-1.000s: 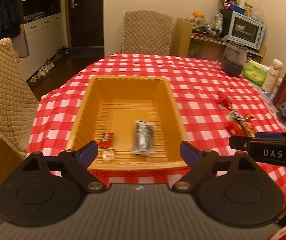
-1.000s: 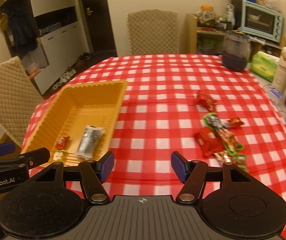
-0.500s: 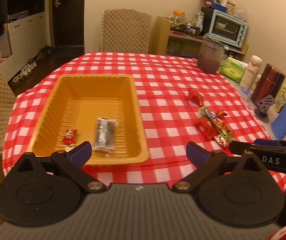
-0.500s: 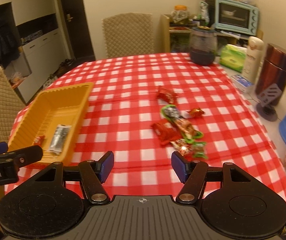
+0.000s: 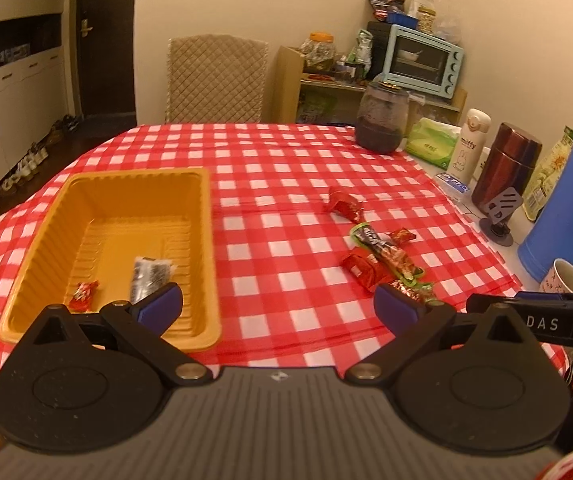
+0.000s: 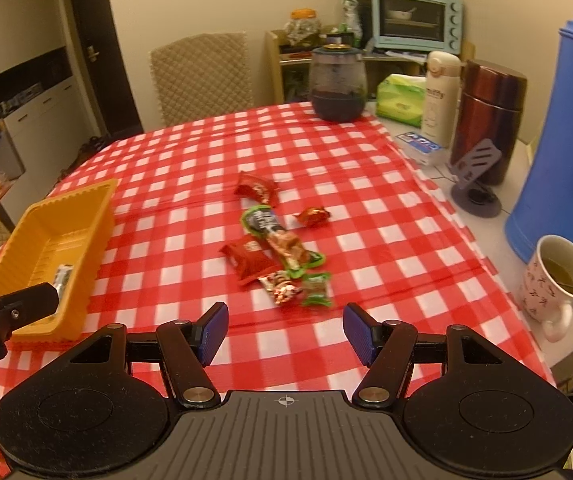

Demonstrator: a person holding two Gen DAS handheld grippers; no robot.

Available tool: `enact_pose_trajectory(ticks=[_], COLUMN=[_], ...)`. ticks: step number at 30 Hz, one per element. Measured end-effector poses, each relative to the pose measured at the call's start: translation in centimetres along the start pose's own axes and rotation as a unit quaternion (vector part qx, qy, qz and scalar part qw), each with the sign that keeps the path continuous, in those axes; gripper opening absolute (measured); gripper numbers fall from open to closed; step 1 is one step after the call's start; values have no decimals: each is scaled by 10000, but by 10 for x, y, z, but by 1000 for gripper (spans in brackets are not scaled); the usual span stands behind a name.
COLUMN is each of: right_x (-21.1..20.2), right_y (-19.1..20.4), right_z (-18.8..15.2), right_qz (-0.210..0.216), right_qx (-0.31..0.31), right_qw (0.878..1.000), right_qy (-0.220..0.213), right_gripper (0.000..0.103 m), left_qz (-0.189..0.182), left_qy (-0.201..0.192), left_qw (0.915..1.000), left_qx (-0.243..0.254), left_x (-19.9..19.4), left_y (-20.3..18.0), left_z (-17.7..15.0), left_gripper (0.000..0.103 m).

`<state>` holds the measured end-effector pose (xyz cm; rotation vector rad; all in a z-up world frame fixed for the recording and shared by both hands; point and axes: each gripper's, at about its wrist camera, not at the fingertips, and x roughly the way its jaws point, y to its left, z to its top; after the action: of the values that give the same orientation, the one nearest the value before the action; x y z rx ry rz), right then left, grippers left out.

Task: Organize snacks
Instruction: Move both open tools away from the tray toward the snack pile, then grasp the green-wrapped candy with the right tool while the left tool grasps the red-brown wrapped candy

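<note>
"DAS" on right tongs (image 5: 542,322); "miffy" on bottle (image 5: 467,145)

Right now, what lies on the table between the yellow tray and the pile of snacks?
Nothing: in the right wrist view, only bare checked tablecloth lies between the yellow tray and the pile of snacks. The left wrist view shows the same.

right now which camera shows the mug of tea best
The right wrist view: the white patterned mug of tea stands whole at the table's right edge, with its handle, the greenish tea and a spoon inside it all visible. In the left wrist view only its rim and upper wall show, half hidden behind the other tool's arm.
</note>
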<state>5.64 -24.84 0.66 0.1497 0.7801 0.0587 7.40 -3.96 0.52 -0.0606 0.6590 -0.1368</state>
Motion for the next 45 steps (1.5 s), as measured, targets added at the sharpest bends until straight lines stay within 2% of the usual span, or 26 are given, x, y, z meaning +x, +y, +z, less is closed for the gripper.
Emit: enact_pose_trajectory(ticks=[11,26,42,43,45], right_x=[7,37,83,85,91], right_y=[-26,-46,-52,-52,-52], right_z=[2,0,1,2,4], right_qz=[-167,-81,5,30,91], right_qx=[180,180,47,40,15], right_qw=[9997,9997,9997,9998,9997], right_qy=[-14,138,223,217,219], right_gripper=[64,64,63,62,54], left_qz=[-191,-218,-133,-132,-121], left_qy=[422,554,620,626,642], left_qw=[9989,9981,9980,9979,9979], left_qx=[58,167,42,22,-14], left_x=[25,59,99,101,105], left_y=[-31,-53,-56,-55,-53], left_z=[5,3,-3,-3,-4], left_gripper=[101,101,101,101,101])
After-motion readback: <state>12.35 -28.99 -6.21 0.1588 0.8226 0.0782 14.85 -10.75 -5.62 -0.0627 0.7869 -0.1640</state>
